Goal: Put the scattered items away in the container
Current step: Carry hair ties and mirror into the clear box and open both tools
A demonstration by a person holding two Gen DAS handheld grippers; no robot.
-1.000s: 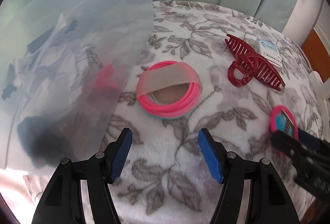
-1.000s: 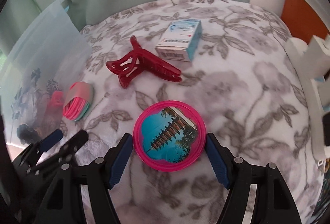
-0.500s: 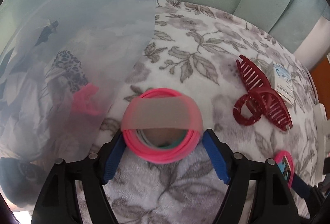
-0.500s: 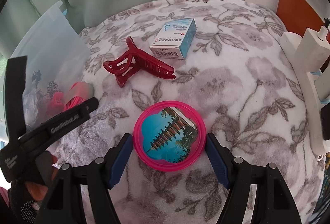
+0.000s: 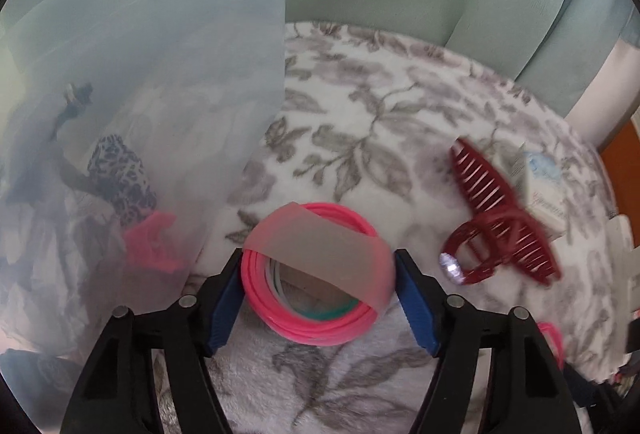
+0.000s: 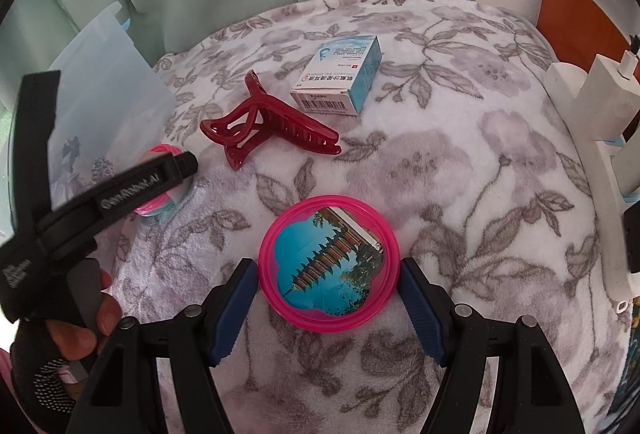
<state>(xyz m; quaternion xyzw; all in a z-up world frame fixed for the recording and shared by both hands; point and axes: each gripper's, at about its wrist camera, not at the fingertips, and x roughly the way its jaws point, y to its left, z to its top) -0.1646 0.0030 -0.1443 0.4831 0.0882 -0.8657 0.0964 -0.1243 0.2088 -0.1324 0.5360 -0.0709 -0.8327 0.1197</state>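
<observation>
We work over the white fleece blanket with its grey leaf print (image 6: 472,162), and the translucent plastic storage container (image 5: 160,82) stands at its left edge, already holding a leopard-print scrunchie and other small pieces. The step in hand is a double pickup. The left gripper (image 5: 318,292) straddles the bundle of pink rubber bangles with a frosted sleeve (image 5: 316,274), just beside the container wall; its jaws are closing, the blue pads at the bundle's sides. The right gripper (image 6: 328,304) stands part open around the round pink-rimmed pocket mirror showing a pagoda (image 6: 329,262), pads just clear of the rim. Next, we judge, each needs a firm squeeze, a lift, then a carry over the container wall. The dark red claw hair clip (image 6: 266,132) and small blue-and-white carton (image 6: 340,78) wait.
</observation>
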